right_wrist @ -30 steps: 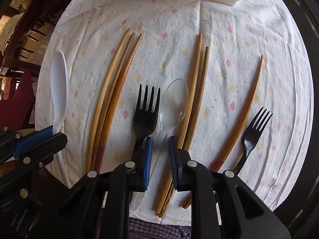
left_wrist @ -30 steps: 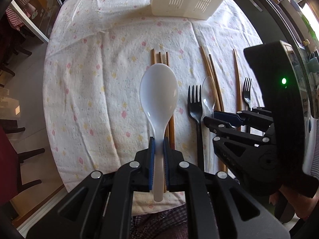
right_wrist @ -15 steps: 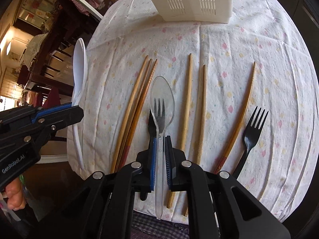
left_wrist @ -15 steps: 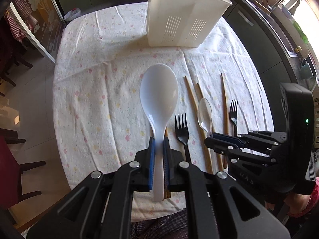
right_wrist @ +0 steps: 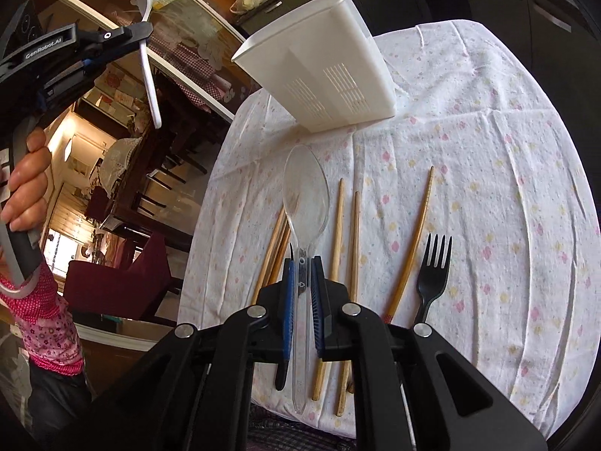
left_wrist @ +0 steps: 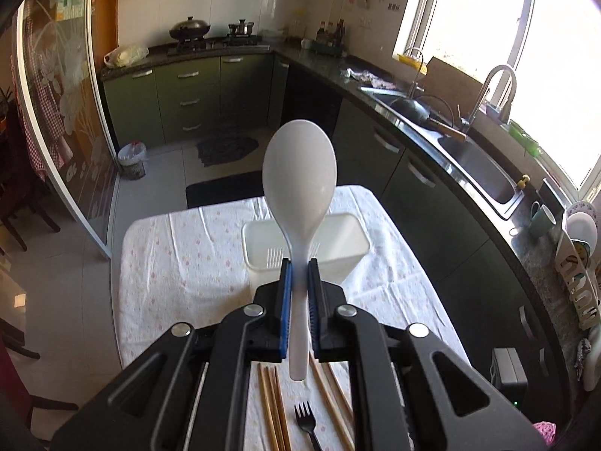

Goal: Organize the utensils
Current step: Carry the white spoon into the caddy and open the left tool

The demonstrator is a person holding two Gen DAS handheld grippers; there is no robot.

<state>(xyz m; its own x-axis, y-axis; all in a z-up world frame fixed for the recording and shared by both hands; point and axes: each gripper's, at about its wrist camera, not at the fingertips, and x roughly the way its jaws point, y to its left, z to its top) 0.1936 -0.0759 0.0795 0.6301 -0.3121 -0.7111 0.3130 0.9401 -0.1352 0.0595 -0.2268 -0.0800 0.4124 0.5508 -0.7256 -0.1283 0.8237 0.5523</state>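
Observation:
My left gripper [left_wrist: 298, 274] is shut on the handle of a white plastic spoon [left_wrist: 299, 176], held high over the table with its bowl pointing forward. Beyond the spoon stands the white slotted utensil holder [left_wrist: 340, 240]. My right gripper [right_wrist: 300, 267] is shut on a clear plastic spoon [right_wrist: 306, 195], lifted above the tablecloth. In the right wrist view the holder [right_wrist: 323, 64] is at the far side of the table and the left gripper [right_wrist: 144, 32] with the white spoon [right_wrist: 148, 64] hangs at the upper left. Wooden chopsticks [right_wrist: 411, 240] and a black fork [right_wrist: 434, 274] lie on the cloth.
A flowered white tablecloth [right_wrist: 488, 188] covers the table. A second black fork [left_wrist: 306, 423] and more chopsticks [left_wrist: 272, 406] lie near the front edge. A kitchen counter with a sink [left_wrist: 477, 165] runs along the right. A hand in a pink sleeve [right_wrist: 26, 188] holds the left gripper.
Both grippers rose and tilted up from the table. The right gripper closed on the clear spoon and lifted it. The left gripper carried the white spoon higher; the holder now sits beyond it.

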